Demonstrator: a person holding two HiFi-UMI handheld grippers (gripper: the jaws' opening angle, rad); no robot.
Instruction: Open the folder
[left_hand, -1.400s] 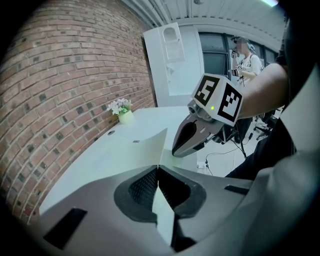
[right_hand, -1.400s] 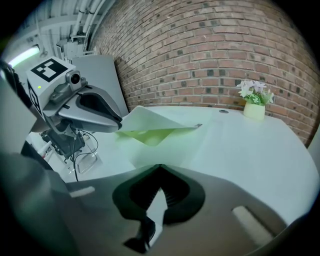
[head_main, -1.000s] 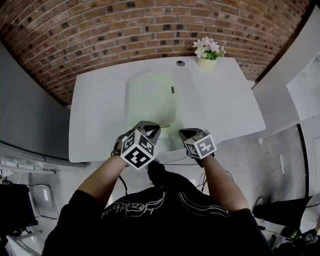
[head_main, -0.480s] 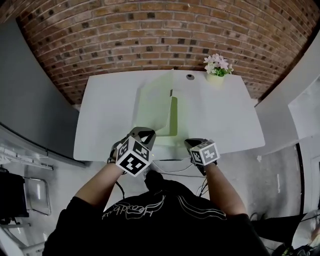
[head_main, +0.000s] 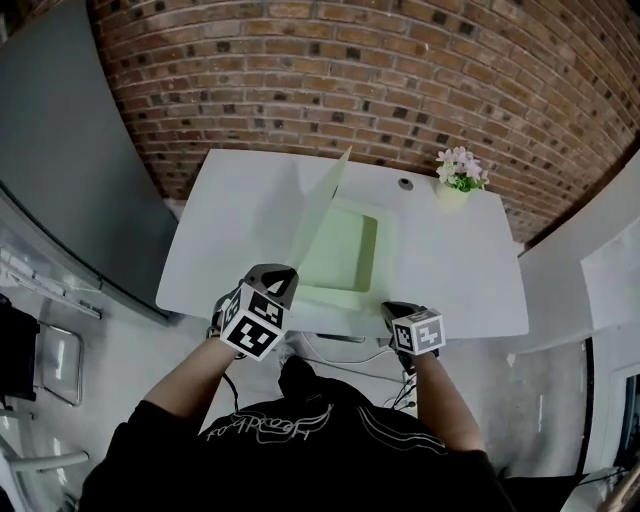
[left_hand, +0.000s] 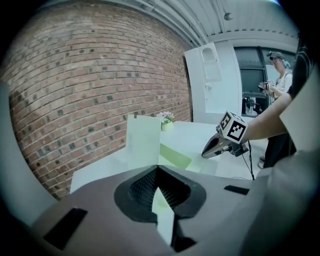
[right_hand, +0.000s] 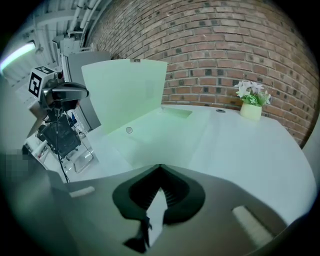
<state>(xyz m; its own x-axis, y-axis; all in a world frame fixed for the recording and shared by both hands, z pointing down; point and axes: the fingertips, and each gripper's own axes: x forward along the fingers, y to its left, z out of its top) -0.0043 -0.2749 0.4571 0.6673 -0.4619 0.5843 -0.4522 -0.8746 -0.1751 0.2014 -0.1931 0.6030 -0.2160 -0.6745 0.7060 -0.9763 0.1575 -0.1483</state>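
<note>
A pale green folder (head_main: 345, 250) lies on the white table (head_main: 470, 270) with its front cover (head_main: 318, 215) raised steeply and leaning left. My left gripper (head_main: 270, 285) is at the cover's near corner, shut on a strip of that pale green cover (left_hand: 142, 140). In its own view the left gripper (left_hand: 159, 172) shows the sheet pinched between the jaws. My right gripper (head_main: 400, 312) sits at the folder's front right corner by the table edge. In its own view the right gripper (right_hand: 160, 170) is shut on a pale edge of the folder's lower leaf (right_hand: 165, 125).
A small pot of pink flowers (head_main: 455, 180) stands at the table's far right corner, beside a round cable hole (head_main: 405, 184). A brick wall (head_main: 400, 80) runs behind the table. A person (left_hand: 280, 65) stands in the background of the left gripper view.
The folder's cover has swung up from nearly flat to steeply raised, carried by my left gripper. The right gripper stayed at the front edge. The head view shifted.
</note>
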